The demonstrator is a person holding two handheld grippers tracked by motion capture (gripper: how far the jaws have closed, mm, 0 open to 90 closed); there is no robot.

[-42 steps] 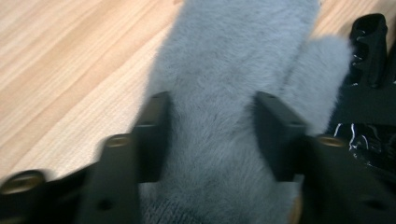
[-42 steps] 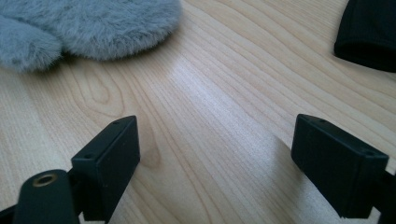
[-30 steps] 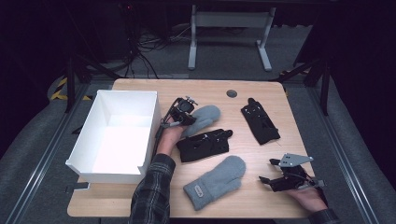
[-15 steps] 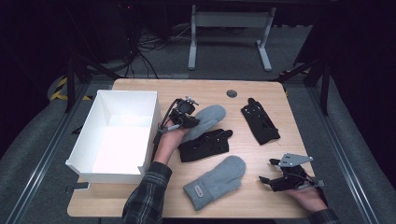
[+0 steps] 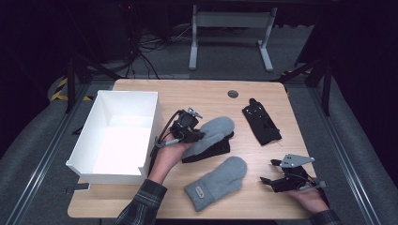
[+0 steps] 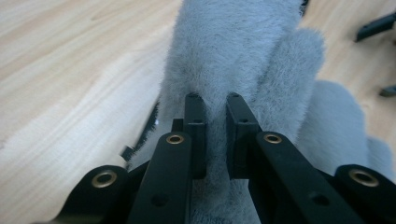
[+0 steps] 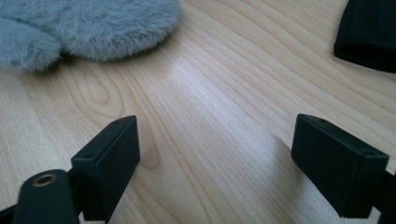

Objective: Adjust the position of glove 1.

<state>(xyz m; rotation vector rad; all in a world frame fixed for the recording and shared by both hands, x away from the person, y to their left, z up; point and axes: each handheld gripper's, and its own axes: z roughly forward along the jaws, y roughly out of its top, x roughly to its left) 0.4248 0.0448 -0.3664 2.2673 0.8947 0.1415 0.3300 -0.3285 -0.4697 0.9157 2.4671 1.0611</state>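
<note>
Nearby, black glove (image 5: 262,123) beside white box (image 5: 119,136).

Two fuzzy grey mittens (image 5: 212,136) (image 5: 217,182) and two black gloves (image 5: 262,123) (image 5: 210,151) lie on the pale wood-grain table (image 5: 206,93). The box (image 5: 117,136) at its left edge is plain white. Both grippers (image 5: 191,136) (image 5: 271,180) are black.

Left gripper (image 5: 194,135) fingers pinched nearly together; right gripper (image 5: 268,180) fingers spread wide

Fluffy grey mitten (image 5: 212,133) pinched at its cuff, draped over a black glove (image 5: 217,149).
</note>
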